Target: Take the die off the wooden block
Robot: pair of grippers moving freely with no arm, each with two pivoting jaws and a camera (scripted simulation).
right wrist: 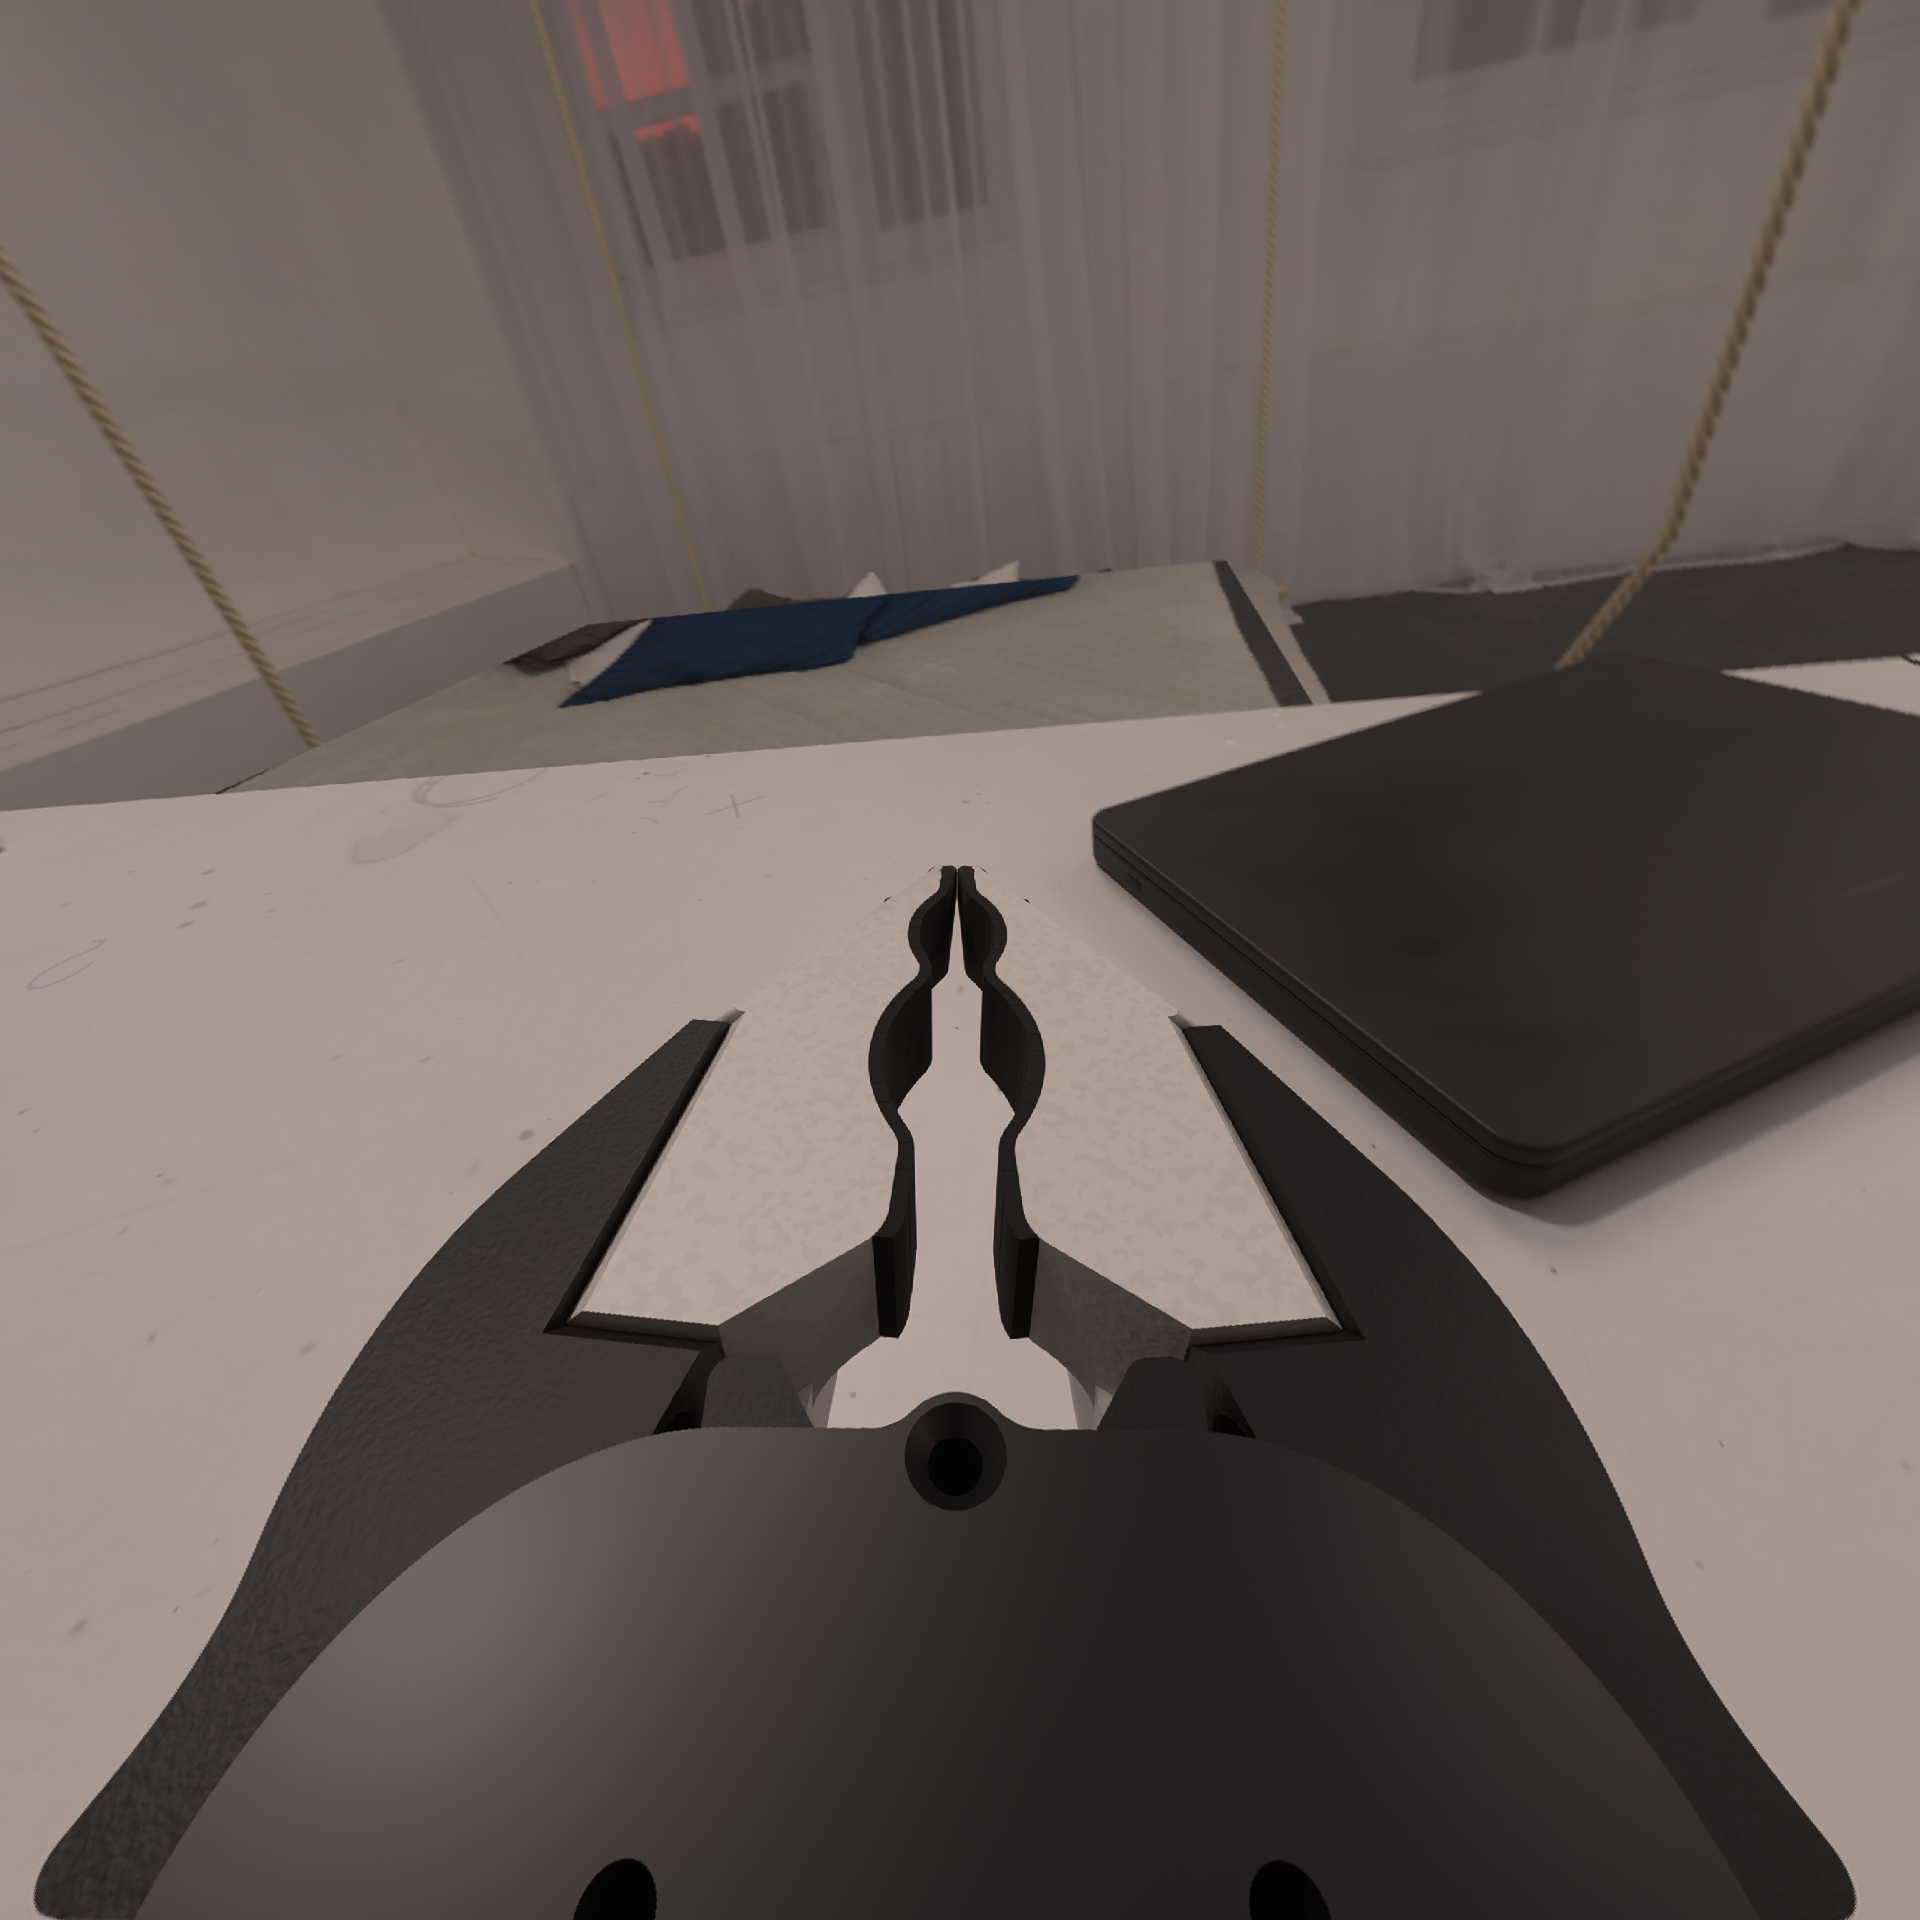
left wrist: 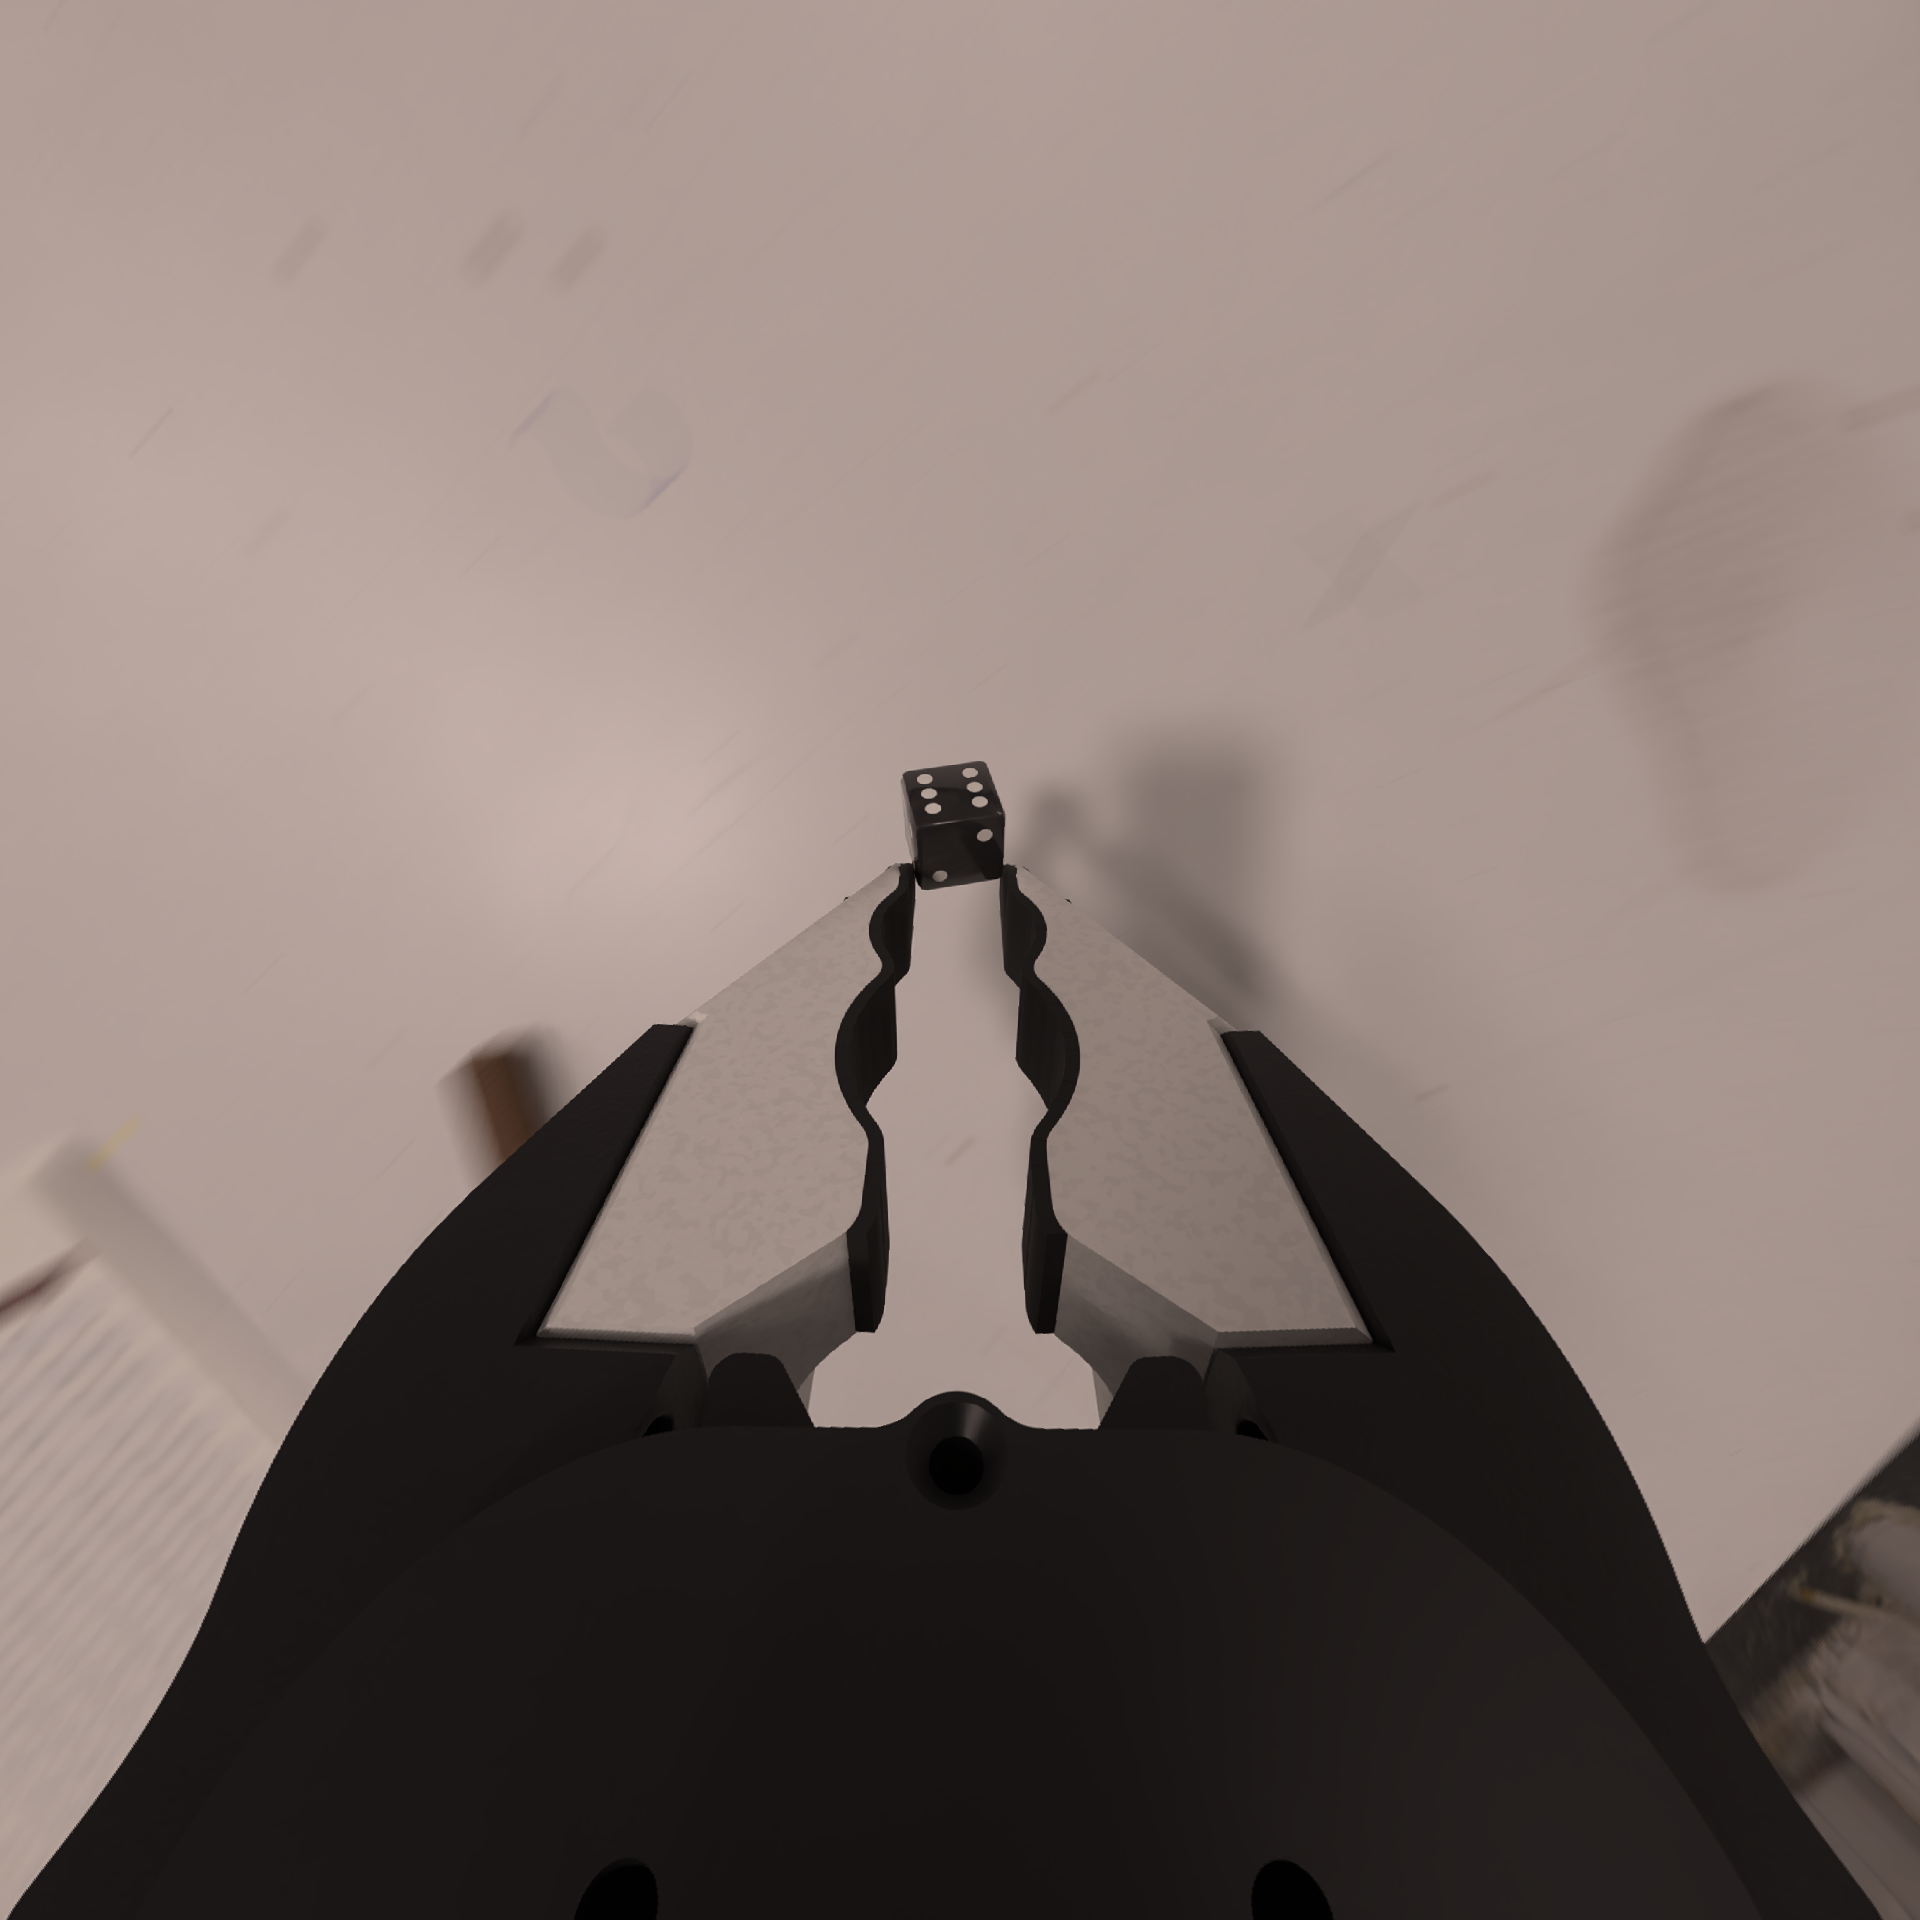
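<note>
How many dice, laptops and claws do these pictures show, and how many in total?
die: 1
laptop: 1
claws: 2, the left claw and the right claw
total: 4

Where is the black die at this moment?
In the left wrist view, the die sits at the tips of the left gripper, pinched between its jaws above the pale table.

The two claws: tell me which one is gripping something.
The left claw: its tips pinch the black die. The right claw is shut on nothing, beside a closed black laptop.
</note>
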